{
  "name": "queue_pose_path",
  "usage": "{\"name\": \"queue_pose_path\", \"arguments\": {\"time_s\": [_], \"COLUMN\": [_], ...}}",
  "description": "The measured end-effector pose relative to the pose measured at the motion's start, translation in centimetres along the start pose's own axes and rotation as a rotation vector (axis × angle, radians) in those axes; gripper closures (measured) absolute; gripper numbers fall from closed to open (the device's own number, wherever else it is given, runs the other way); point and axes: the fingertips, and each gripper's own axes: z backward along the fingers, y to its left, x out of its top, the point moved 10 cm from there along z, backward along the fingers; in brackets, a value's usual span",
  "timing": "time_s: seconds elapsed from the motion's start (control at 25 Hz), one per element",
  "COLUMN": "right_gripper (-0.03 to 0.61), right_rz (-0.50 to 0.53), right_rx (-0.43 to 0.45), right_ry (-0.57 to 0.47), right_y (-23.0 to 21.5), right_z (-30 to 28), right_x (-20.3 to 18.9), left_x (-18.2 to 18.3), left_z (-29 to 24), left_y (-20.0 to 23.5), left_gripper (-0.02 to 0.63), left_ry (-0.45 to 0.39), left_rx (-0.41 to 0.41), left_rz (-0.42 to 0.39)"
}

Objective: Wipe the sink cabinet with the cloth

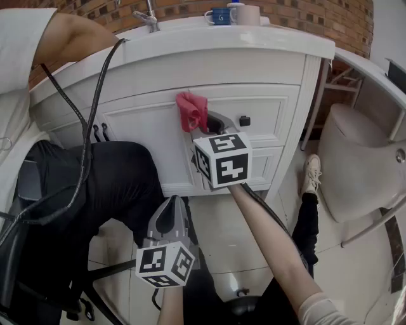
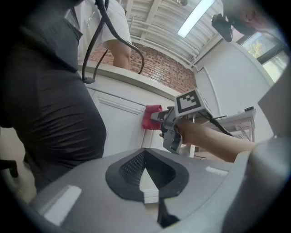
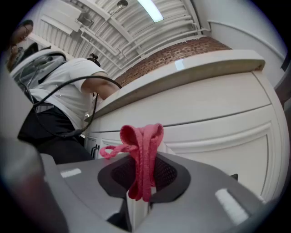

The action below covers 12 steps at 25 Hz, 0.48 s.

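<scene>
The white sink cabinet [image 1: 266, 70] fills the upper half of the head view. A red cloth [image 1: 190, 109] is pressed against its upper drawer front, and my right gripper [image 1: 203, 122] is shut on it. In the right gripper view the cloth [image 3: 142, 145] hangs folded out of the shut jaws of the right gripper [image 3: 138, 195], close to the cabinet panel [image 3: 218, 113]. My left gripper [image 1: 170, 212] is held low over the floor, away from the cabinet, shut and holding nothing. The left gripper view looks over the left gripper [image 2: 148, 186] to the cloth [image 2: 151, 116].
A person in a white top and black clothes [image 1: 108, 184] stands against the cabinet's left side, with black cables [image 1: 89, 127] hanging down. A faucet [image 1: 148, 17] and mugs [image 1: 222, 15] are on the counter. A toilet [image 1: 361, 165] stands at the right.
</scene>
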Motion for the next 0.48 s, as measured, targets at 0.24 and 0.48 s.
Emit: {"name": "queue_pose_path", "arguments": {"time_s": [0.24, 0.48], "right_gripper": [0.511, 0.512], "right_rz": [0.006, -0.009], "right_rx": [-0.124, -0.335], "right_ry": [-0.03, -0.037], "right_y": [-5.8, -17.0], "right_z": [3.0, 10.4], "right_x": [0.4, 1.3], "left_x": [-0.2, -2.0], "left_z": [-2.0, -6.3], "left_y": [-1.3, -7.7], "left_gripper": [0.6, 0.6], "left_ry": [-0.005, 0.004], "left_rx": [-0.014, -0.137], "left_rz": [0.0, -0.001]}}
